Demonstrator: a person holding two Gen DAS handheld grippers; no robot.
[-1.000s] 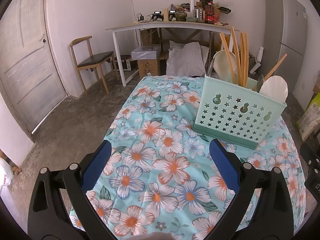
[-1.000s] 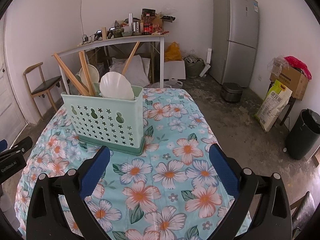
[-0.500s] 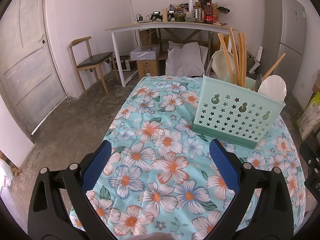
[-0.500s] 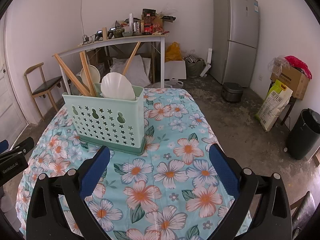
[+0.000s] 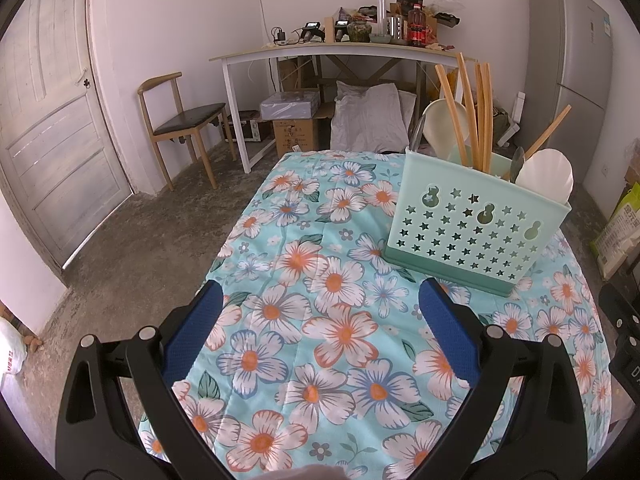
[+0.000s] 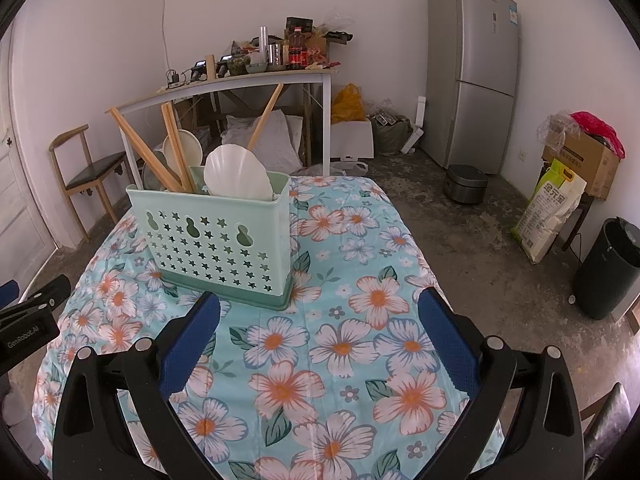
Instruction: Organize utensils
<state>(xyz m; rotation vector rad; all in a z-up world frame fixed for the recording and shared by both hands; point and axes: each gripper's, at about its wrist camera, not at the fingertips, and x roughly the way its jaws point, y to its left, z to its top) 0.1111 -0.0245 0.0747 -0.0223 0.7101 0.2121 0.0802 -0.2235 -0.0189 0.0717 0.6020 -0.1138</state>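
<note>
A mint-green utensil caddy (image 5: 472, 236) (image 6: 220, 244) with star cut-outs stands on the floral tablecloth (image 5: 332, 320) (image 6: 360, 320). Several wooden chopsticks (image 5: 472, 112) (image 6: 172, 148), white spoons (image 5: 544, 180) (image 6: 236, 176) and a round white ladle (image 5: 440, 124) stick up out of it. My left gripper (image 5: 320, 300) hangs open over the cloth, to the caddy's near left, nothing between its blue pads. My right gripper (image 6: 318, 312) is open too, just in front of and right of the caddy, empty. The left gripper's body (image 6: 28, 320) shows at the right wrist view's left edge.
A white desk (image 5: 340, 50) piled with bottles and clutter stands against the back wall, boxes and a sack beneath it. A wooden chair (image 5: 180, 120) and a door (image 5: 52, 120) are at the left. A grey fridge (image 6: 472, 72), rice cooker, sacks and a black bin (image 6: 604, 268) line the right.
Both grippers drifted back slightly, so the caddy sits a little farther off in both views. Both stayed open and empty; nothing on the table moved.
</note>
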